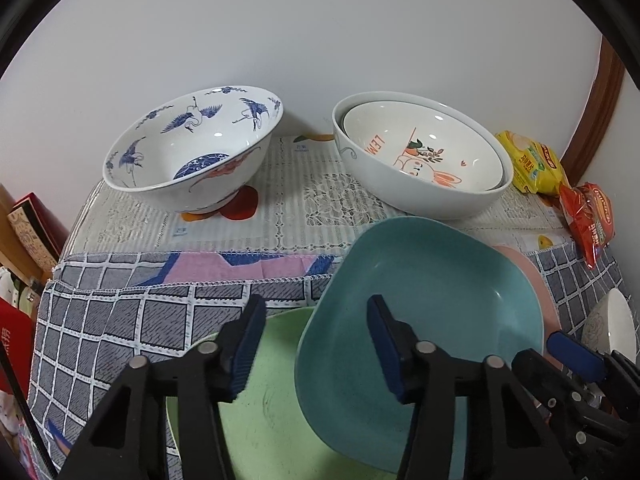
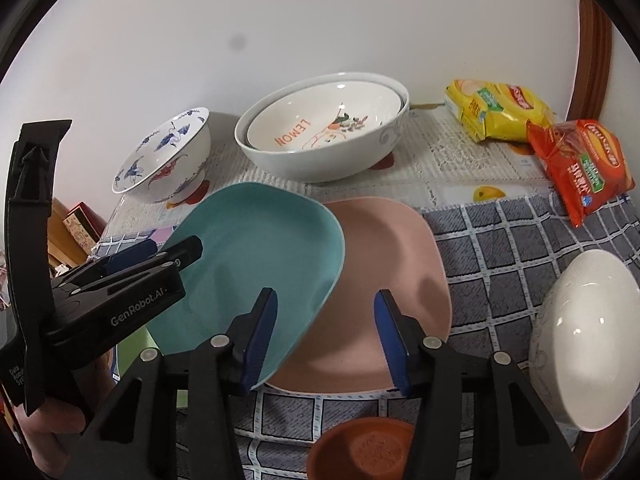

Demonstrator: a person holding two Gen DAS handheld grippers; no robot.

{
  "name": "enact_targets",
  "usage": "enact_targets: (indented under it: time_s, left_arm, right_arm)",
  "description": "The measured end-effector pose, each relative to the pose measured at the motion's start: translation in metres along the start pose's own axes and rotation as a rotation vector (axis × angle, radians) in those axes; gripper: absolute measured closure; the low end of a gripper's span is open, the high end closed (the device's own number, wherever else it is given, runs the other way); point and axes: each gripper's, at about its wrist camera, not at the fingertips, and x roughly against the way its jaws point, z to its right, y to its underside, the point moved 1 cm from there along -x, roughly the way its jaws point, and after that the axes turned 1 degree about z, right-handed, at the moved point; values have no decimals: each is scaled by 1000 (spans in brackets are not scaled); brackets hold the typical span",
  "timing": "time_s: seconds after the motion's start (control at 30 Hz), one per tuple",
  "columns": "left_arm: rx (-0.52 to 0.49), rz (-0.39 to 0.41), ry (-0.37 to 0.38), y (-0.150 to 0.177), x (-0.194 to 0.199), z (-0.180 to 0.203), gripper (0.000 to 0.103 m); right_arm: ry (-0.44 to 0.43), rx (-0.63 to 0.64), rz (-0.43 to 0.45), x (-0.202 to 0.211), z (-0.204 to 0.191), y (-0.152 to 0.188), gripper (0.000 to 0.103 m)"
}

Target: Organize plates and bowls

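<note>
Grippers (image 1: 316,344) (image 2: 326,338) gape apart; teal plate (image 2: 256,264) tilts, overlapping pink plate (image 2: 392,280).

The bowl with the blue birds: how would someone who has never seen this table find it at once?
Start at the white wall behind the table and look along the lace-patterned mat at its foot. Two big bowls stand there; the blue-bird bowl is the left one in both views. It alone is tall and footed, with blue cranes inside and a red motif outside, while its neighbour, the white nested bowls, reads LEMON.
</note>
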Motion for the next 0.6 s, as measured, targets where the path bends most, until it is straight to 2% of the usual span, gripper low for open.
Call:
enact_targets:
  time_s: [0.07, 0.17, 0.33, 0.6]
  left_arm:
    - [2, -7, 8, 0, -3, 0, 65]
    - [3, -12, 15, 1, -6, 0, 69]
    - [15, -21, 24, 5, -7, -2, 80]
    - [28, 0, 24, 10, 2, -7, 87]
  right_arm:
    - [-10, 3, -11, -3, -1, 0, 59]
    - [-2, 16, -15, -7, -2, 0, 63]
    - [-16, 39, -29, -12, -8, 0, 77]
    - [-8, 58, -23, -16, -11, -2, 84]
